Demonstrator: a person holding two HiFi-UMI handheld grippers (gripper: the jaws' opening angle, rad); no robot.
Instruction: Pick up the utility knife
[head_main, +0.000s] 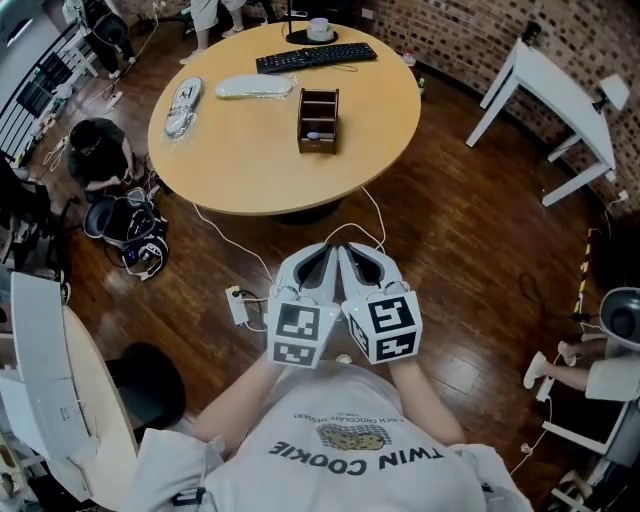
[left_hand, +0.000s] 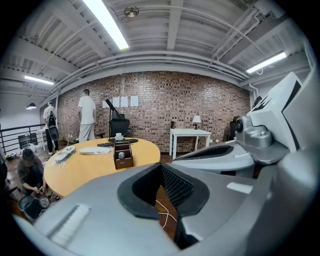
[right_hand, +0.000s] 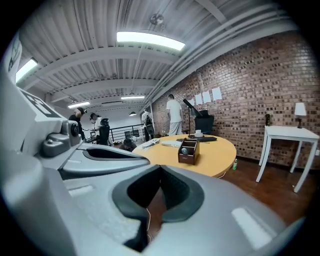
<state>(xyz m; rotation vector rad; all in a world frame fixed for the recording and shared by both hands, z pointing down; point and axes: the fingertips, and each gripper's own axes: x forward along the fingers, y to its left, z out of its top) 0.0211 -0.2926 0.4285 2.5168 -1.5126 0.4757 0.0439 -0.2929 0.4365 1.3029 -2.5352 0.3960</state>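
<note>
My left gripper (head_main: 322, 256) and right gripper (head_main: 352, 256) are held side by side over the wooden floor, short of the round wooden table (head_main: 250, 165). Both are shut with nothing between the jaws; the left gripper (left_hand: 161, 167) and right gripper (right_hand: 159, 170) show the same in their own views. A brown compartment box (head_main: 318, 119) stands on the table ahead of them. A small pale grey item (head_main: 316, 136) lies in its near compartment. I cannot tell whether this is the utility knife; no knife shows plainly anywhere.
On the table lie a black keyboard (head_main: 316, 56), a flat white object (head_main: 254, 87), a plastic-wrapped item (head_main: 183, 106) and a cup (head_main: 319, 28). A power strip (head_main: 238, 305) and cables lie on the floor. A person crouches at left (head_main: 98, 150). A white table (head_main: 560, 90) stands right.
</note>
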